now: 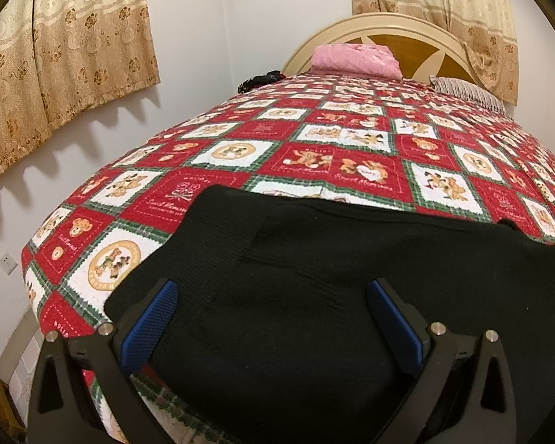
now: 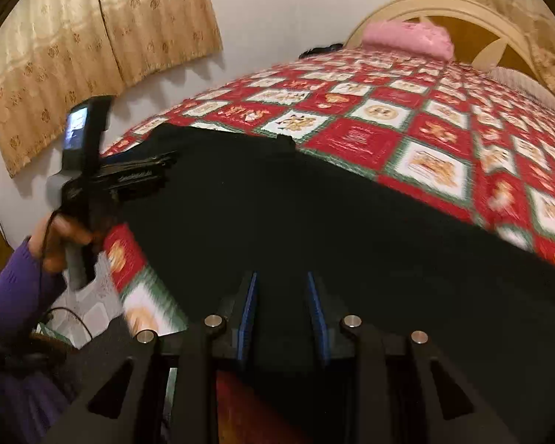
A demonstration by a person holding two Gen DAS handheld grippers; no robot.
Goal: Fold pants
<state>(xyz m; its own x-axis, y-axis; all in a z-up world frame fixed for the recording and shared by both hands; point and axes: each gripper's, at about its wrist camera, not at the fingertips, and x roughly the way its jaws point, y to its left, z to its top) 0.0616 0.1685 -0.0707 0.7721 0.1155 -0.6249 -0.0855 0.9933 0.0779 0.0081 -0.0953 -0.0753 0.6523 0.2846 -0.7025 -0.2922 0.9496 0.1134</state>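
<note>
Here black pants (image 1: pixel 314 288) lie flat on teddy-bear quilt (image 1: pixel 314 140); left gripper (image 1: pixel 273 314) spread wide above them, right gripper (image 2: pixel 281 314) partly parted, both holding nothing.

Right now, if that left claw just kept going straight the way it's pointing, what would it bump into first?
Probably the black pants. The left claw is open with the fabric spread right ahead between its fingers, lying on the red patchwork bedspread. How high it sits above the cloth is unclear.

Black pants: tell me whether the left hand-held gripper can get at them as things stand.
Probably yes. The left hand-held gripper is wide open right over the black pants, with nothing between its fingers and the fabric.
</note>
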